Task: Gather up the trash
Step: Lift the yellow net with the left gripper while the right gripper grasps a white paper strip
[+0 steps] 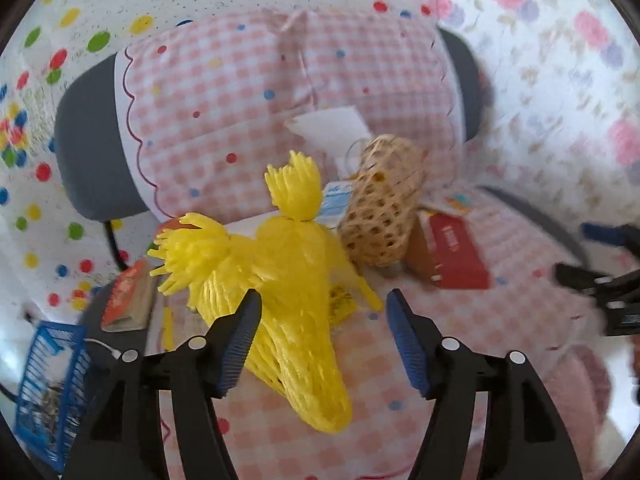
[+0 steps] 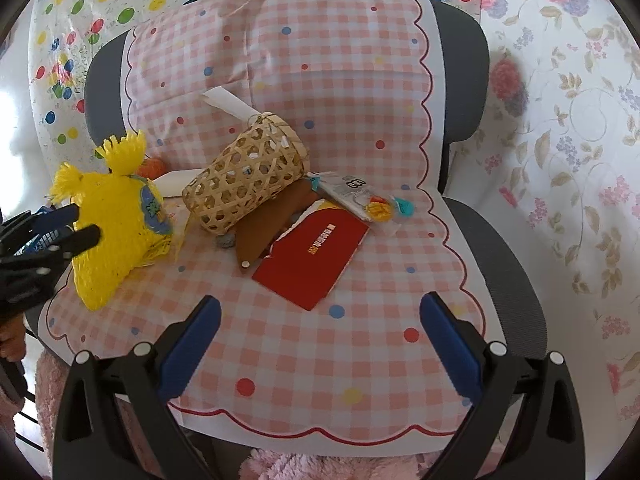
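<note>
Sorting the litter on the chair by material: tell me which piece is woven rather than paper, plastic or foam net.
The bamboo basket, lying on its side mid-seat. Its open lattice weave sets it apart from the yellow foam net and flat red envelope.

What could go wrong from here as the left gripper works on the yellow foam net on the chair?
1. The left gripper is open around the yellow foam net; the soft mesh may slip out or snag when squeezed.
2. The woven basket lies tipped on its side close by, so dragging the net could roll it.
3. The checked cloth is loose on the chair and might bunch up.
</note>
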Available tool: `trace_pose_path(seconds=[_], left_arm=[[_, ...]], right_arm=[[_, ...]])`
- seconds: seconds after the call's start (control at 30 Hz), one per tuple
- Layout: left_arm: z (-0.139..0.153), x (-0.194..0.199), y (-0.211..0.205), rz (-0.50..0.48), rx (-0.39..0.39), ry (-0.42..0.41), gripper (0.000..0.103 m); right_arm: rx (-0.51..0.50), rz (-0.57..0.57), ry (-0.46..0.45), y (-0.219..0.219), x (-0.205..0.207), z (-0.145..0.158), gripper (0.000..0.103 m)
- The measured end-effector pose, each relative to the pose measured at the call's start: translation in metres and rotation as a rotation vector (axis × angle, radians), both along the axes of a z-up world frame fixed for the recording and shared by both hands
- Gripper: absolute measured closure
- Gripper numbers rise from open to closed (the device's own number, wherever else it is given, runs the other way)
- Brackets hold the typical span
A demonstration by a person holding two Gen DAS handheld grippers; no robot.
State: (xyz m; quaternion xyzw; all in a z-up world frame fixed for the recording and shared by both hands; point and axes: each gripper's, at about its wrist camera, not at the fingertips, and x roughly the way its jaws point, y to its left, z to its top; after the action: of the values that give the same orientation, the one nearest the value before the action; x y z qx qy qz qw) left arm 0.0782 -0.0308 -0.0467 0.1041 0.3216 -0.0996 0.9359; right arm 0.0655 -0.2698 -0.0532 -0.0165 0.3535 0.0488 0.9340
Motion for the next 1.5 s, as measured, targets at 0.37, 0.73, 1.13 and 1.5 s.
trace_pose_path(seconds=[0.37, 0.73, 1.13, 1.5], left_arm=[[-0.020, 0.042, 0.042, 0.167, -0.129, 0.110, 0.091], [0.065, -0.015, 0.102, 0.301, -0.193, -0.114, 0.092], [0.024, 0.011, 0.098, 0.314, -0.241, -0.036, 0.092], [0.014, 0.058, 0.075, 0.284, -0.230, -0.029, 0.091]], right_arm=[[0.011, -0.025, 0.011, -0.012, -0.003, -0.004, 0.006], [0.008, 0.029, -0.082, 0.009, 0.003, 0.021, 0.008], [-0.080, 0.033, -0.009, -0.015, 0.080, -0.010, 0.059], [0.158, 0.162, -0.072, 0.000, 0.124, 0.018, 0.044]])
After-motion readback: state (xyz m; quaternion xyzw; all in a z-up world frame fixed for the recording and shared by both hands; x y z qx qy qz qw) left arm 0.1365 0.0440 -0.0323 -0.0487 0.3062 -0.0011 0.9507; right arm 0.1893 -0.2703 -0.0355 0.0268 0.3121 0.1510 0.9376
